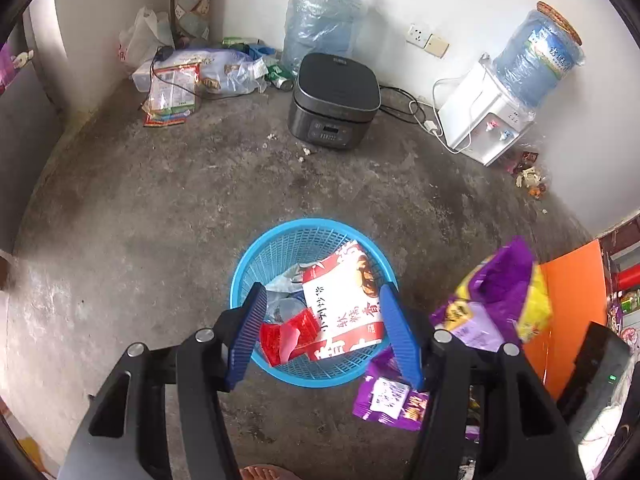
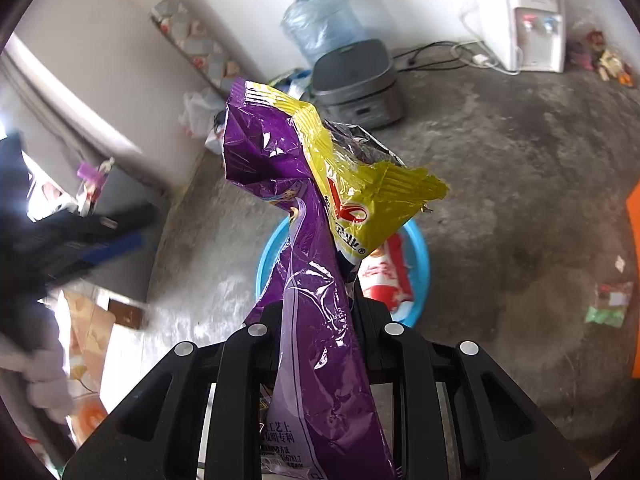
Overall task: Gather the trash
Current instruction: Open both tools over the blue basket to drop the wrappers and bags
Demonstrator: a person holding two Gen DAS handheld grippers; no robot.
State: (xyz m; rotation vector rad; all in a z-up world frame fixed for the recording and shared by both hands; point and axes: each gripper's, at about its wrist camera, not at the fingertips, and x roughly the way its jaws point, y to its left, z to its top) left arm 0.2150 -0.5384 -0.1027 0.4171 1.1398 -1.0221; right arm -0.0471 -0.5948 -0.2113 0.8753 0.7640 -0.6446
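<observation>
R tongs (image 2: 320,312) clenched on purple wrapper (image 2: 316,280): light, crinkly, slippery, grip mid-fold. L tongs (image 1: 322,316) released over blue basket (image 1: 256,256).

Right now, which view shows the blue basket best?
The left wrist view: the blue basket shows its full rim and mesh, with wrappers inside, between the open left hand-held gripper fingers. In the right wrist view the purple-and-yellow bag hides most of it.
</observation>
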